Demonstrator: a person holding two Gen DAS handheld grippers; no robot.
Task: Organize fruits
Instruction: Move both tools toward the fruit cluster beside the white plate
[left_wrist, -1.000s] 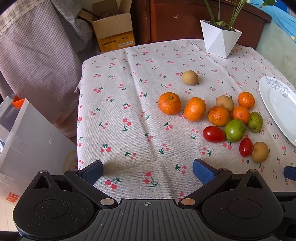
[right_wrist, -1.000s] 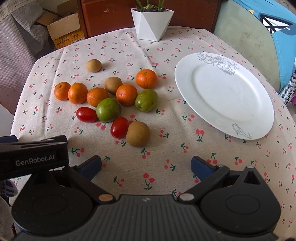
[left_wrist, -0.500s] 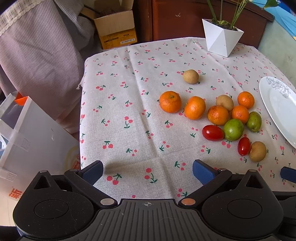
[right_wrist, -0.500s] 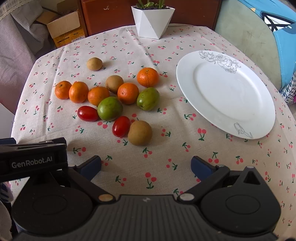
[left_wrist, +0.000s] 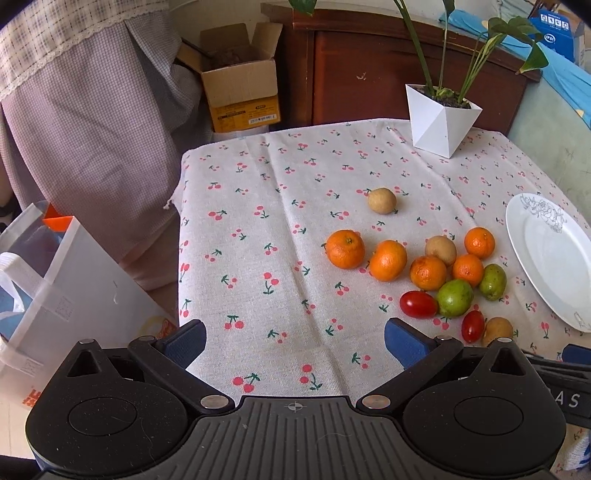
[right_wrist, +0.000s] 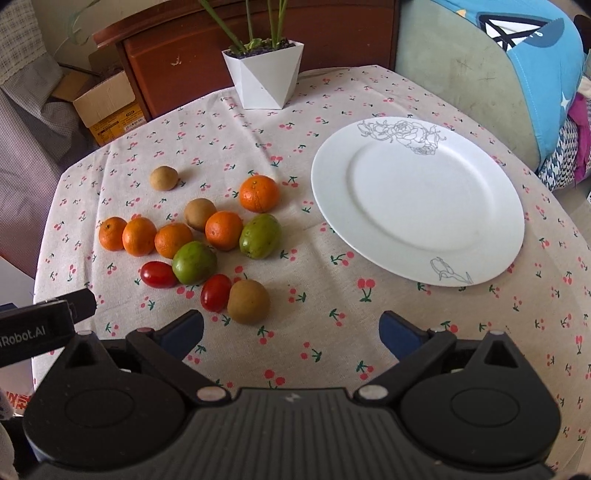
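- The fruits lie loose on the counter (right_wrist: 369, 332), in a cluster at about 10 o'clock from the right claw (right_wrist: 291, 328): five oranges, two green fruits, two red tomatoes and brown fruits.
- The brown fruit (right_wrist: 248, 301) nearest to the right claw touches a red tomatoe (right_wrist: 215, 292); one small brown fruit (right_wrist: 164, 178) sits apart from the group, at 11 o'clock.
- The white plate (right_wrist: 417, 206) stands at 1 o'clock from the right claw and carries nothing, so I judge no fruit is sorted yet.
- Both claws are spread wide and hold nothing; the left claw (left_wrist: 295, 338) hangs over bare cloth, with the cluster at its 2 o'clock.
- To do the step well, I think the right claw should begin with the near brown fruit: come down from above, put one finger on each free side, away from the tomato, and close softly, because round fruit rolls easily on cloth.
- The tomatoes look soft, so a light squeeze is better for them.
- In the left view the plate is cut off by the edge of the frame, and the near brown fruit is partly hidden behind the claw body.
- What kind the brown and green fruits are I cannot say surely.
- The plant pot (right_wrist: 263, 75) at 12 o'clock is well apart.
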